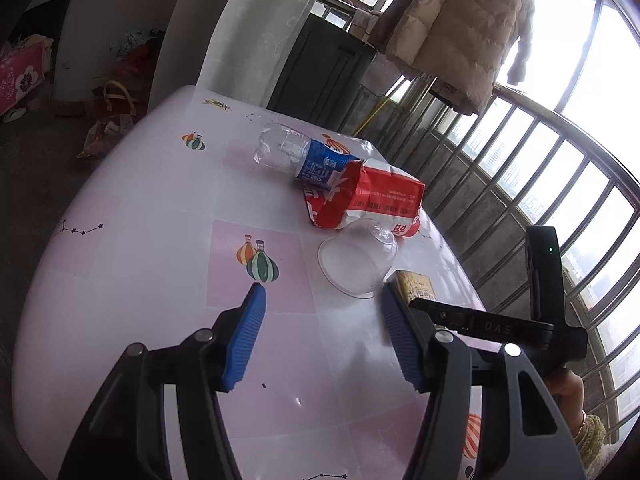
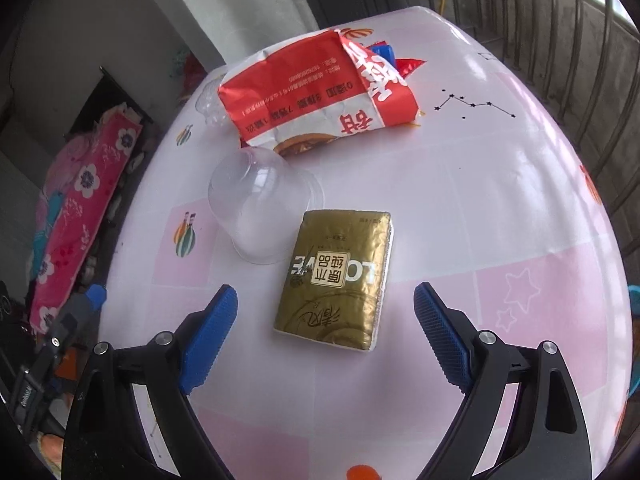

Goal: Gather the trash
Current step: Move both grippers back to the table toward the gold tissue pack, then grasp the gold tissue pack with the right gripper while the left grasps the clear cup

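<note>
A clear plastic cup (image 1: 356,262) lies on its side on the pink-and-white table (image 1: 160,208), just beyond my left gripper (image 1: 322,300), which is open with nothing between its blue pads. Behind the cup lie a red-and-white paper bag (image 1: 368,198) and a clear bottle (image 1: 296,152) with a blue label. In the right wrist view a gold tissue pack (image 2: 334,276) lies flat between and slightly ahead of the open fingers of my right gripper (image 2: 326,300), not touched. The cup (image 2: 256,208) and the bag (image 2: 316,96) lie beyond it.
A metal railing (image 1: 532,184) and windows run along the table's right side. A beige coat (image 1: 460,28) hangs above. Bags and clutter (image 1: 112,112) sit on the floor at the left. The other gripper's black body (image 1: 548,304) shows at the right of the left wrist view.
</note>
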A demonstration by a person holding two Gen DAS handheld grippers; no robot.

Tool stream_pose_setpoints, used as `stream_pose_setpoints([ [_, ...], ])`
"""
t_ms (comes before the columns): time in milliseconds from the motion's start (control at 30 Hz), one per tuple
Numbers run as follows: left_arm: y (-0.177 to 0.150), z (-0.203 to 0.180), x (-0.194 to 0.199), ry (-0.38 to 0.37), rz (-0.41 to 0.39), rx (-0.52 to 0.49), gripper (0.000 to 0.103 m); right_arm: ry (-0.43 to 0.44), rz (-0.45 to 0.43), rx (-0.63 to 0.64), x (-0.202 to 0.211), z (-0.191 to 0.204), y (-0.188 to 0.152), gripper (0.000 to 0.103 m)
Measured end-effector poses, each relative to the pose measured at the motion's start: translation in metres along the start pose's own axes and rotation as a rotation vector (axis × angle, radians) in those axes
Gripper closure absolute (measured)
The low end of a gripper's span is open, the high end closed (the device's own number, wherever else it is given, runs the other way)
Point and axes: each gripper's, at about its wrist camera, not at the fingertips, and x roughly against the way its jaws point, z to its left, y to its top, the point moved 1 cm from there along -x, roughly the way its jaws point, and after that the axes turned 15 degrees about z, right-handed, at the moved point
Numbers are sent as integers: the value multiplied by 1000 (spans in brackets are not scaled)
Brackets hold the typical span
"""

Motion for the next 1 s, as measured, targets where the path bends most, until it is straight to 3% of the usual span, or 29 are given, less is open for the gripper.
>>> stream_pose_setpoints([
  [67,3,0,-1,2,3,-6,45,-24,10,19,-5,0,-2,25],
  [133,8,-2,-5,-2,10,-15,45,-34,2,21,-3,-4,-3,39],
  [233,17,-9,-14,-13,31,-44,38,8,3,-12,2,-23,-3,48],
  [400,34,-29,-37,-17,79,-110,23,1,-39,-102,20,-65,-5,49],
  [567,57,-53,-67,8,93,-185,17,2,-66,-155,34,-95,-11,49],
  [667,69,-64,-89,46,106,-224,17,4,-81,-161,37,-100,-10,48],
  [867,79,-73,-123,91,136,-251,17,4,-112,-113,45,-98,-2,34],
  [1000,80,-70,-128,101,131,-234,31,11,-112,-84,43,-95,8,31],
])
